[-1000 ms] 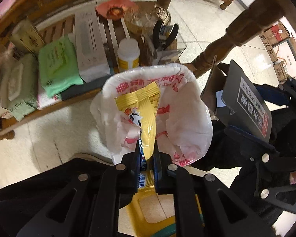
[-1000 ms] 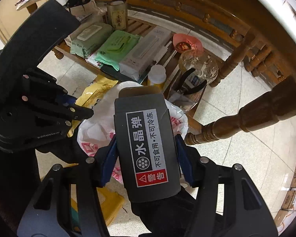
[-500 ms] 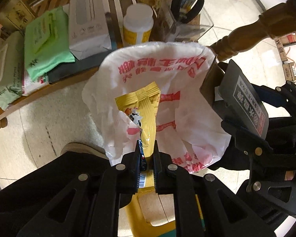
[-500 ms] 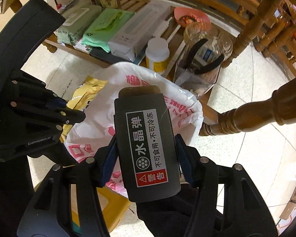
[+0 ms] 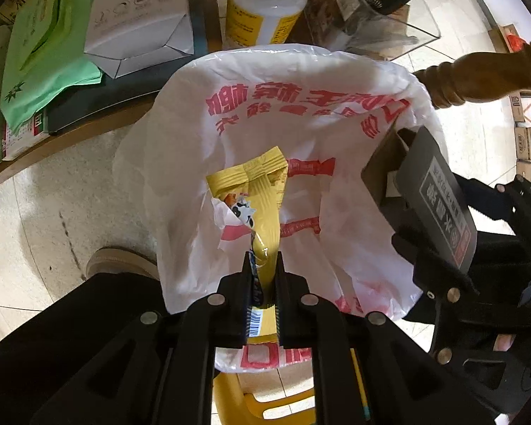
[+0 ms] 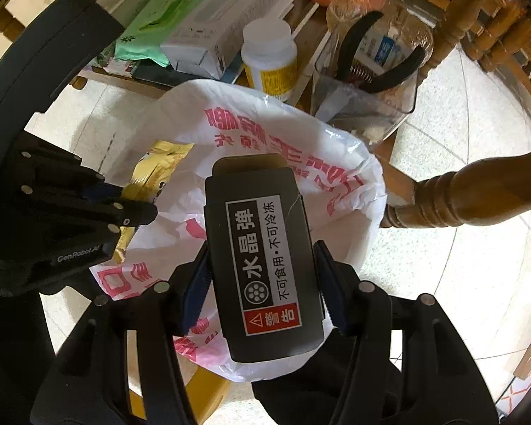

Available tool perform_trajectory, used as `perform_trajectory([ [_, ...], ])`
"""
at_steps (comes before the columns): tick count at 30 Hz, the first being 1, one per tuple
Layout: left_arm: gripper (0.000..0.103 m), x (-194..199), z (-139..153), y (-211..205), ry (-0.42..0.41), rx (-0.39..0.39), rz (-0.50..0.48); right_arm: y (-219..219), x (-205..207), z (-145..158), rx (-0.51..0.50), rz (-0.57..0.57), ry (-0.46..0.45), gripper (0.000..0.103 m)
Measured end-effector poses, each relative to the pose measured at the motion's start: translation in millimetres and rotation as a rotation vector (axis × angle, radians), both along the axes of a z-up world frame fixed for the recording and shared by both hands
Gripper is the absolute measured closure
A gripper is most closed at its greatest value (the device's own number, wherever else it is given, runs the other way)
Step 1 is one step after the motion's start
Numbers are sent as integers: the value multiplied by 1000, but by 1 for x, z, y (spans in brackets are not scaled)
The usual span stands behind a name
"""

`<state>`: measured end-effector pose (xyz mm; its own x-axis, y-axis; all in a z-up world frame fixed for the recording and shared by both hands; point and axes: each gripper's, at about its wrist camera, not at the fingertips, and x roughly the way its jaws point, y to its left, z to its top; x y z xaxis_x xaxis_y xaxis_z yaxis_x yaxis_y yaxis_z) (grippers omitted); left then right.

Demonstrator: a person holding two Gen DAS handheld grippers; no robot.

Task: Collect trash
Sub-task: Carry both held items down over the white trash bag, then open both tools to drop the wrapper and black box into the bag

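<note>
**Two grippers, two bits of trash, one bag**

Left gripper (image 5: 262,276) is clamped on a yellow wrapper (image 5: 262,191), holding it inside the mouth of the white plastic bag (image 5: 301,113). Right gripper (image 6: 262,283) squeezes a dark grey box (image 6: 262,255) over the bag's right side, probably to drop it in. Just past the bag, a low wooden shelf (image 5: 88,134) holds a white bottle (image 5: 265,7) and green wipes (image 5: 42,49). Pale tile floor (image 6: 460,265) lies below.

a white bag (image 5: 301,134) with red print hangs open ahead of both tongs, mouth toward them. a crumpled yellow wrapper (image 5: 262,198) stands on end inside it, its lower end pinched in the left tongs (image 5: 262,276). a dark flat box (image 6: 262,251) with a white and red label is clamped across its width by the right tongs (image 6: 262,279), over the bag's right rim.
</note>
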<state>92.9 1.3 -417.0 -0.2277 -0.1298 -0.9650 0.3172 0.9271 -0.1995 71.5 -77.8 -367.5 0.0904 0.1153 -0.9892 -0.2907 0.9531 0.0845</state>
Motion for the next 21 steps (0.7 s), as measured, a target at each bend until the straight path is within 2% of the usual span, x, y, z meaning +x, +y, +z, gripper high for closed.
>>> perform_trajectory([
  [12,89,0,-15,-1,34,33,-7,7,4,-13,-10,16,29,47],
  [13,84,0,-16,-2,34,36,-10,7,3,-15,-9,16,30,44],
  [14,81,0,-16,-3,33,39,-12,7,4,-16,-9,13,30,33],
  [16,70,1,-16,-5,18,49,-19,8,3,-16,-13,6,20,23],
  [18,61,1,-13,-6,2,56,-28,10,4,-17,-14,6,15,23],
  [21,59,1,-10,-8,-9,59,-38,8,6,-14,-13,5,7,24],
])
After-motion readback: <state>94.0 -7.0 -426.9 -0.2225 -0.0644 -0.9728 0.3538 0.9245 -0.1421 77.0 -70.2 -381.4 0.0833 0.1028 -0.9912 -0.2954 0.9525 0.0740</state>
